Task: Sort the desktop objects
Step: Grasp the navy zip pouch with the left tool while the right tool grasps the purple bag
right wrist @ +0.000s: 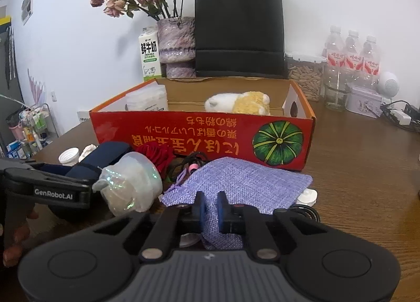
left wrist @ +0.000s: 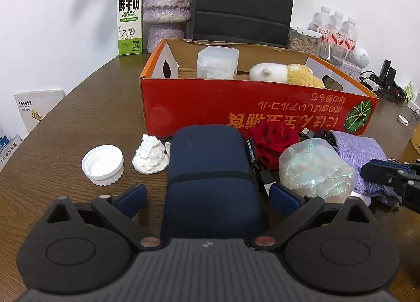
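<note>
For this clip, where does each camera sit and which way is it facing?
Left wrist: on the left gripper, low over the table, facing the red box; open fingers straddle a navy pouch.
Right wrist: on the right gripper, facing the same box; fingers pinch the purple cloth bag, the person's left fingers visible.
Shared: box, pouch, milk carton, each other's gripper.

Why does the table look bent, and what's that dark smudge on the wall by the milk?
Left wrist view: the fisheye lens curves the table edge and darkens the picture's corners; the smudge left of the milk carton is a soft shadow, probably from the plant above. Right wrist view: same bending, and the shiny wrapper glints with small sparkles of light.
</note>
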Action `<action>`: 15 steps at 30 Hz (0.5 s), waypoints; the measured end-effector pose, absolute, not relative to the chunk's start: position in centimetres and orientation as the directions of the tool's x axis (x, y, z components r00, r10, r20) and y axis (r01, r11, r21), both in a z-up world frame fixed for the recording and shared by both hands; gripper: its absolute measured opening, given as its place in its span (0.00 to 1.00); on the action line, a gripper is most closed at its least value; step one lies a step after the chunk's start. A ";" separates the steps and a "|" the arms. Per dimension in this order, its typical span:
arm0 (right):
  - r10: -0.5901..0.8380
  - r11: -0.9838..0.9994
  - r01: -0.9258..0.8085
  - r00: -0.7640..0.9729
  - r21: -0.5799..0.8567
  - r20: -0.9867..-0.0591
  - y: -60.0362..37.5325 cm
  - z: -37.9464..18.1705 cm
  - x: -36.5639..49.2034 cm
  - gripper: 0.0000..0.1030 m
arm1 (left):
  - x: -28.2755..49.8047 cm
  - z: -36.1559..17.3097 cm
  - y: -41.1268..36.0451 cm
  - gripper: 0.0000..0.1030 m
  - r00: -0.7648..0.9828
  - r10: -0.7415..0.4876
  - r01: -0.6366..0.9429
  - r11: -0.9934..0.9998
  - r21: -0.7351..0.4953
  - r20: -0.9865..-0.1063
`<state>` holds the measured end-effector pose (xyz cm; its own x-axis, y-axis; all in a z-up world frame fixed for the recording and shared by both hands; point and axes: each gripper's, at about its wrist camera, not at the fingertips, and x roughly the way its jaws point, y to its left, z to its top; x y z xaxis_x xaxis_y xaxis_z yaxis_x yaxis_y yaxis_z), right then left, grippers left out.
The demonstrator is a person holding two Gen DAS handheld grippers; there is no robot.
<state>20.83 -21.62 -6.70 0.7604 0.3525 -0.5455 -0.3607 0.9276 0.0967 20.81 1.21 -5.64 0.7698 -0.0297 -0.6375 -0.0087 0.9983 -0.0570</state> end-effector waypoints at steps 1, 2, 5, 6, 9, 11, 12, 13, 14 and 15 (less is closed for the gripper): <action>0.346 0.931 -0.349 0.763 0.103 -0.546 -21.8 -6.7 20.9 0.20 | 20.8 -5.7 1.2 0.99 0.770 -0.029 -0.009 0.998 -0.057 -0.637; 0.327 0.939 -0.330 0.769 0.098 -0.549 -21.9 -6.7 21.0 0.43 | 20.7 -5.7 1.2 0.99 0.771 -0.029 -0.010 0.998 -0.057 -0.637; 0.252 0.962 -0.270 0.807 0.046 -0.533 -21.8 -6.5 20.9 0.95 | 20.7 -5.7 1.3 0.99 0.771 -0.029 -0.010 0.998 -0.057 -0.636; 0.245 0.963 -0.267 0.809 0.037 -0.534 -21.7 -6.5 20.9 0.94 | 20.7 -5.7 1.3 0.99 0.771 -0.029 -0.009 0.998 -0.057 -0.636; 0.255 0.960 -0.274 0.767 0.060 -0.588 -21.7 -7.3 21.8 0.94 | 20.7 -5.7 1.3 0.99 0.770 -0.028 -0.009 0.999 -0.054 -0.637; 0.267 0.959 -0.269 0.758 0.089 -0.595 -22.0 -7.5 22.1 0.94 | 20.6 -5.7 1.3 0.99 0.770 -0.029 -0.009 0.998 -0.055 -0.637; 0.271 0.959 -0.264 0.758 0.102 -0.593 -22.2 -7.5 22.2 0.93 | 20.7 -5.7 1.3 0.99 0.771 -0.028 -0.009 0.998 -0.055 -0.637; 0.274 0.959 -0.260 0.760 0.111 -0.590 -22.3 -7.5 22.2 0.89 | 20.6 -5.6 1.3 0.99 0.770 -0.029 -0.008 0.998 -0.055 -0.637; 0.281 0.958 -0.261 0.761 0.120 -0.584 -22.5 -7.4 22.2 0.82 | 20.6 -5.6 1.3 0.99 0.770 -0.029 -0.008 0.998 -0.055 -0.637; 0.279 0.959 -0.259 0.766 0.120 -0.580 -22.6 -7.3 22.0 0.79 | 20.6 -5.6 1.3 1.00 0.770 -0.028 -0.008 0.998 -0.054 -0.637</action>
<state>22.04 -22.56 -7.31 0.7656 0.2790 -0.5796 -0.2588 0.9585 0.1196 20.64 1.29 -5.64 0.7703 -0.0284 -0.6370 -0.0080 0.9985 -0.0542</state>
